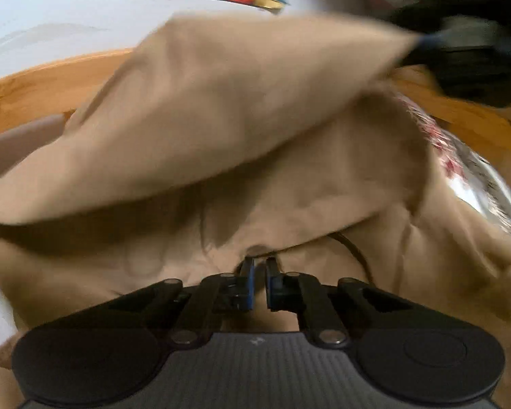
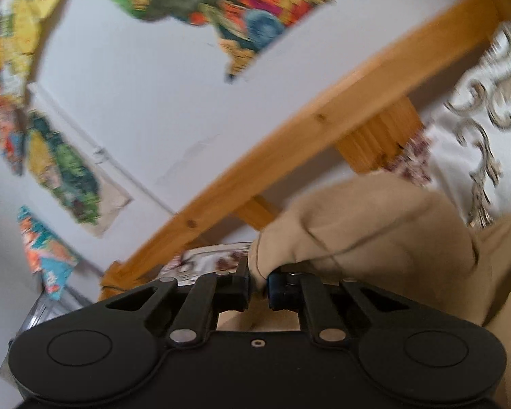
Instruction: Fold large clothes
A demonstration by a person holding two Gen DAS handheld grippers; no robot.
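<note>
Right gripper [image 2: 259, 284] clamped on bunched corner of tan garment [image 2: 374, 225]. Left gripper [image 1: 259, 272] jaws nearly together, probably pinching fabric edge, blur hides it. Garment hangs lifted between my claws above patterned bedding [image 1: 477, 170]. Risk: thin left pinch slips, fold collapses.

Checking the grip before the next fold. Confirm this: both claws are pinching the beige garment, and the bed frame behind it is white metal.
One detail is wrong. The bed frame is orange-brown wood, not white metal; the right wrist view shows it plainly. The rest holds: the right claw is shut on the beige garment, and the left claw pinches its edge.
</note>
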